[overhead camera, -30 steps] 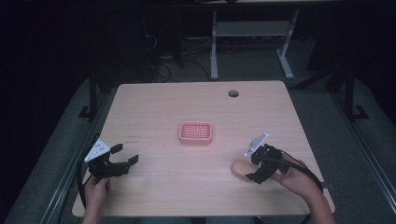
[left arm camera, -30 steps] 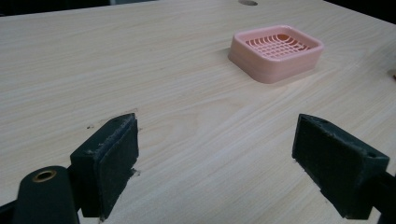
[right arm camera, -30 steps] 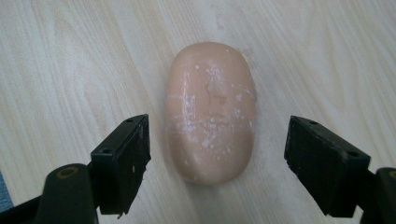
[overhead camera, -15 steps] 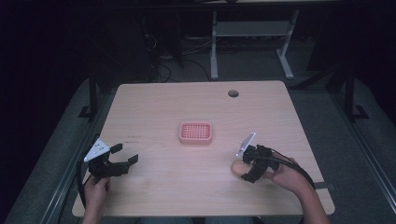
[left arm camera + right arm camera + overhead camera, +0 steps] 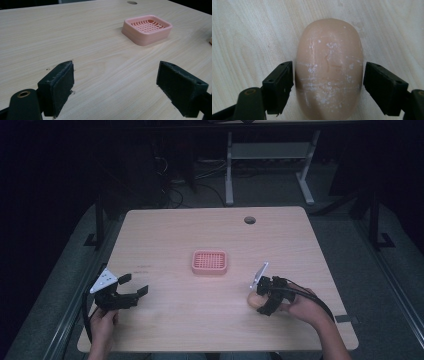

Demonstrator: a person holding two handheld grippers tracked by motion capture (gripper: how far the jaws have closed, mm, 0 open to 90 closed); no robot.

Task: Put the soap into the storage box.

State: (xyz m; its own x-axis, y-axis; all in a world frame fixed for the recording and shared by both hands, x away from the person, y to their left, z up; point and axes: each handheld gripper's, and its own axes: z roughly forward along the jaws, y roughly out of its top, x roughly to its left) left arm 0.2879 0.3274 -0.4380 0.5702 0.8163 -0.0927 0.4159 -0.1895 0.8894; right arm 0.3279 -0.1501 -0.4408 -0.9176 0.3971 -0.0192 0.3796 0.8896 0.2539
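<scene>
One bar of soap (image 5: 329,68), one pink soap dish (image 5: 210,262) and two grippers share the pale wooden counter (image 5: 165,230).

The soap, a rounded peach-coloured bar with white scuffs across its top, lies flat on the counter near the right front edge, well apart from the dish. The right gripper (image 5: 264,296) points down over it. In the right gripper view the jaws stand apart with the bar between them: the left pad sits just against the bar's side, the right pad a little clear of it, so the soap is straddled, not clamped.

The dish sits about the middle of the counter, a low rectangular tray with a slatted grid inside; the left gripper view (image 5: 147,28) shows that grid and the raised rim plainly, while the high view gives it as a small pink rectangle. The left gripper (image 5: 125,292) is held low at the near left corner, its jaws wide apart with nothing between them, aimed across bare wood toward the dish.

The high view adds one dark round hole (image 5: 249,220) near the counter's far edge, which also appears at the top of the left gripper view.
</scene>
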